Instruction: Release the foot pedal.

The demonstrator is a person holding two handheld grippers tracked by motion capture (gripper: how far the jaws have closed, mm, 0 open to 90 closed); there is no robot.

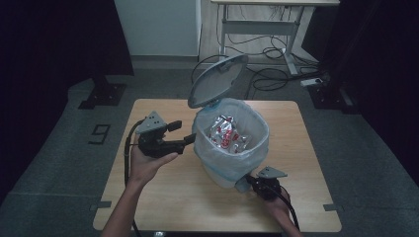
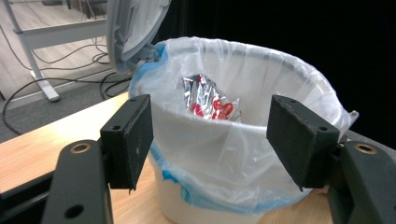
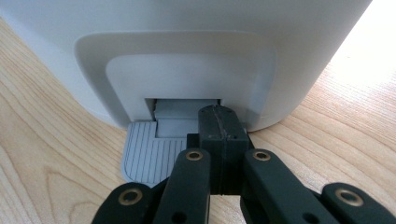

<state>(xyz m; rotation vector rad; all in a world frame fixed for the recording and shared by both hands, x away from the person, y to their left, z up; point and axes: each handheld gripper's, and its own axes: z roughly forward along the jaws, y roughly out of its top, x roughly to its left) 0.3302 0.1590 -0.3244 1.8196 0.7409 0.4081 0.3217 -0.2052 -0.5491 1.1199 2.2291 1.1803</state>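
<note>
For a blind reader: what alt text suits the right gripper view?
The right gripper, jaws shut, presses on the ribbed grey pedal at the foot of a white bin. The bin stands on a light wooden table.

left tongs (image 1: 184, 132): black, grey plate | right tongs (image 3: 219, 122): black, brass rivets | cables black

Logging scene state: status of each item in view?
bin lid: raised open
bin: upright on table, lined with a bag
foil wrapper: lying inside the bin
pedal: right gripper on it, fingers together
left gripper: open, beside the bin's rim, holding nothing
</note>
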